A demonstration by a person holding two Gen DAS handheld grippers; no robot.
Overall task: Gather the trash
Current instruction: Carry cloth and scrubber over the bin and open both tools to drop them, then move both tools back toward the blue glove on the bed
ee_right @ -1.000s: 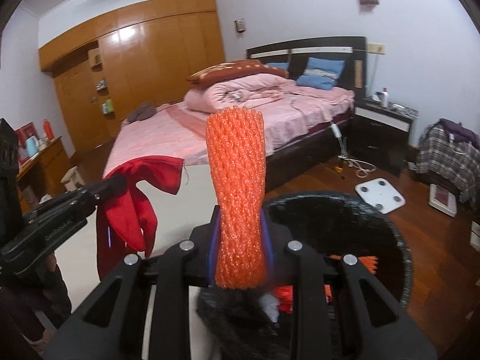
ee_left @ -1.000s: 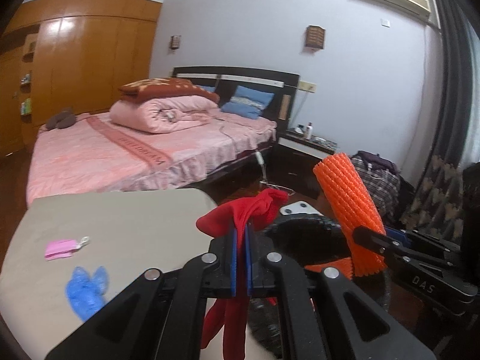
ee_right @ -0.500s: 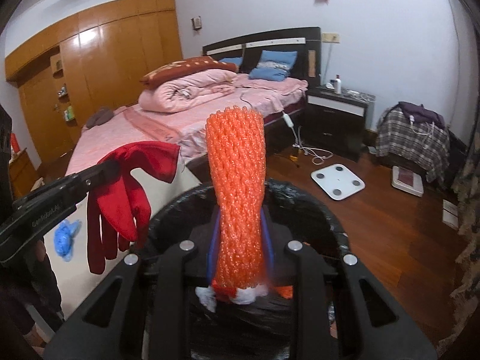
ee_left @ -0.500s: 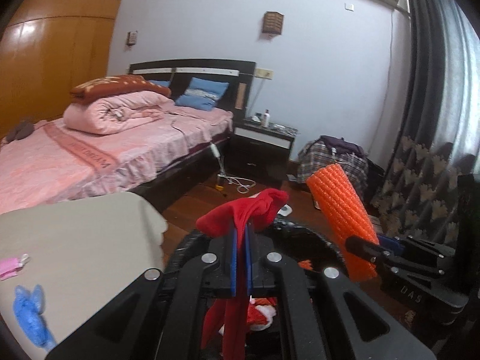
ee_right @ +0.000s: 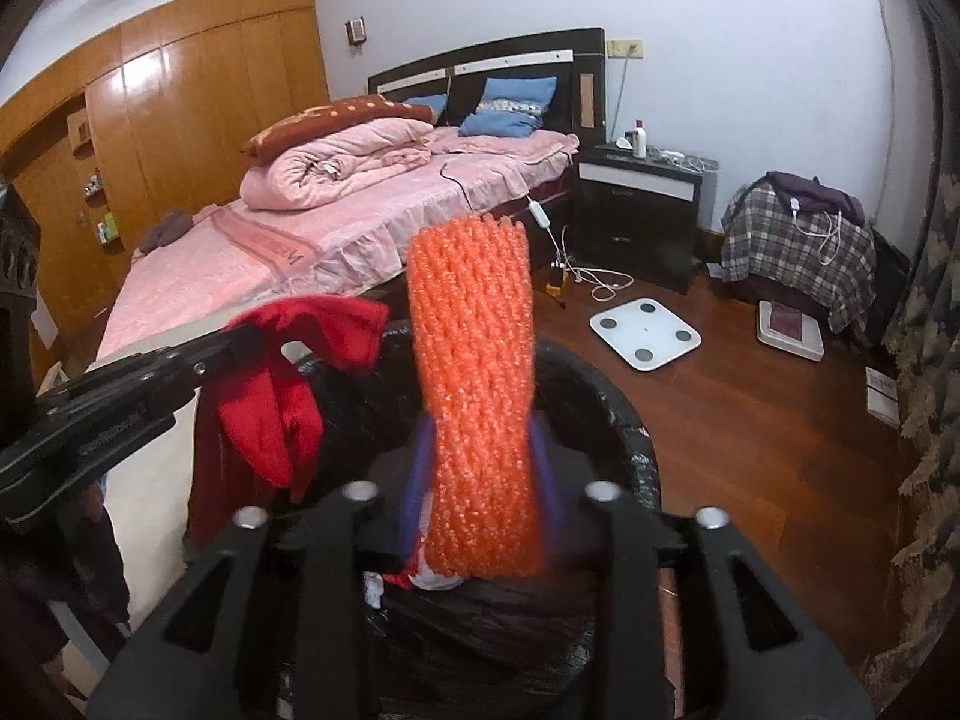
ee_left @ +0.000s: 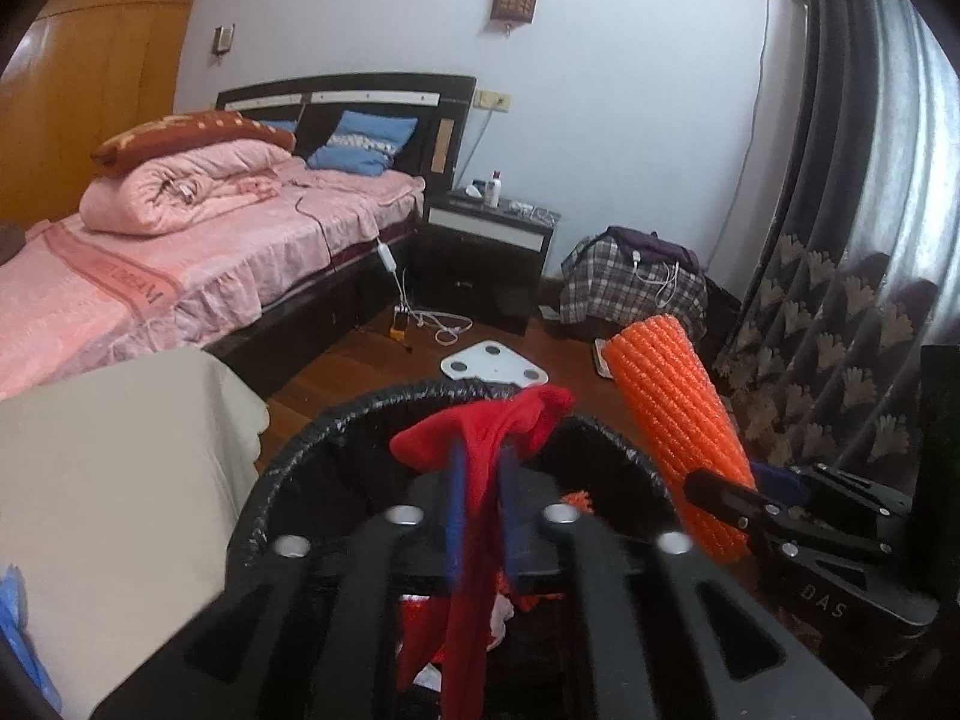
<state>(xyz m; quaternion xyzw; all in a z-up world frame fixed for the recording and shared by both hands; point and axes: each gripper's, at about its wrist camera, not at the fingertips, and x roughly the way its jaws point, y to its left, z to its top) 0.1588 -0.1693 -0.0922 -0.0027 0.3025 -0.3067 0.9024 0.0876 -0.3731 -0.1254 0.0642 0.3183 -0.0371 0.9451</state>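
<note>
Fingers (ee_left: 457, 504) of my left gripper (ee_left: 480, 510) are clamping the red cloth (ee_left: 480, 438) over the bin (ee_left: 336, 438); my right gripper (ee_right: 480, 480) is pinching the orange net (ee_right: 474, 372).

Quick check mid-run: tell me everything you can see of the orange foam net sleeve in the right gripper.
The orange foam net sleeve is a soft tube of bright orange mesh foam with a ragged open top. It stands nearly upright, pinched near its lower end in the right gripper, whose blue pads press its sides inward. It hangs over the black-lined trash bin. Nothing else touches it; the red cloth hangs apart, beside it.
</note>
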